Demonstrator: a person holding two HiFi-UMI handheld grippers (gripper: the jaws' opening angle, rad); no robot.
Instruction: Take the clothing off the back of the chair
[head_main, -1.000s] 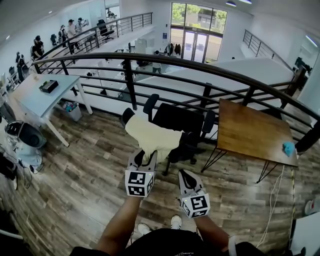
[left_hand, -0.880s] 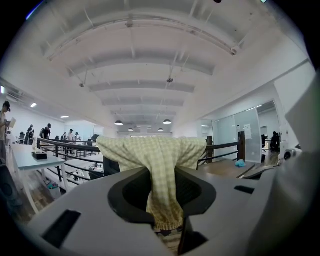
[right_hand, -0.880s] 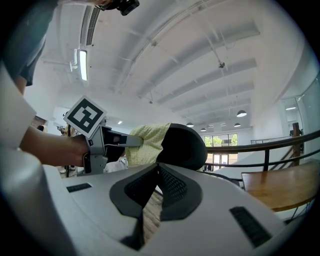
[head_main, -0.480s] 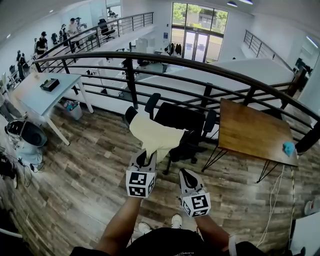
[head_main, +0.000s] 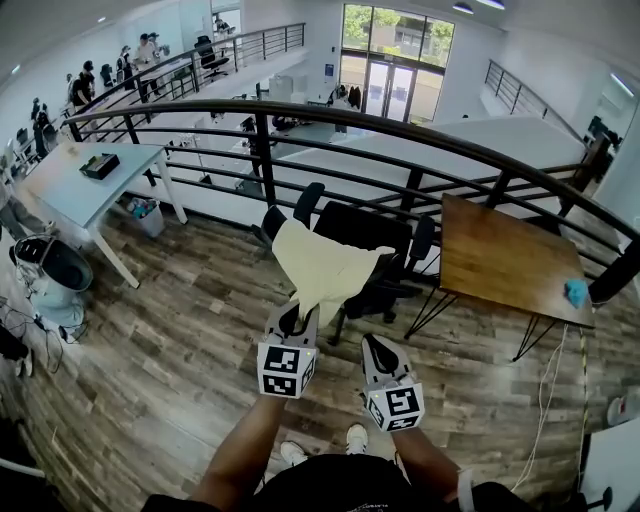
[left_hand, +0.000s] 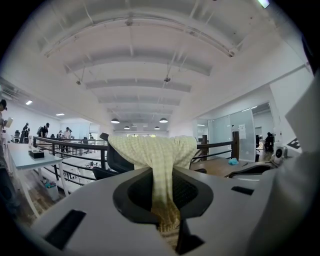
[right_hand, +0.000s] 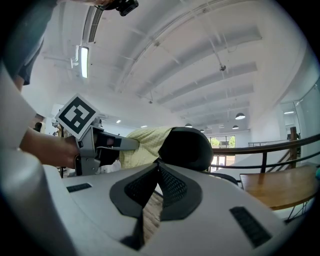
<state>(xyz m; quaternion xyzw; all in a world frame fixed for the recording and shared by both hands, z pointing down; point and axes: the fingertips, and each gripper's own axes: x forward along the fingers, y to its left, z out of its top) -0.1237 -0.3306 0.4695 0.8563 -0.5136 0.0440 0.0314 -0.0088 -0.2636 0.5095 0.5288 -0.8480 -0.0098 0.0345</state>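
Observation:
A pale yellow garment hangs over the back of a black office chair in front of me. Its lower end is drawn into a point that runs into my left gripper. In the left gripper view the cloth drops straight between the jaws of that gripper, which have just been closing and now pinch it. My right gripper hovers to the right, short of the chair, jaws together with nothing in them. Its view shows the chair back, the garment and the left gripper.
A black railing curves behind the chair. A wooden table with a small blue thing stands to the right. At the left are a white table and a round bin. People stand far off at the back left.
The garment's lower end has stretched toward me into a narrower point at the left gripper. Both grippers have edged slightly right and nearer in the head view.

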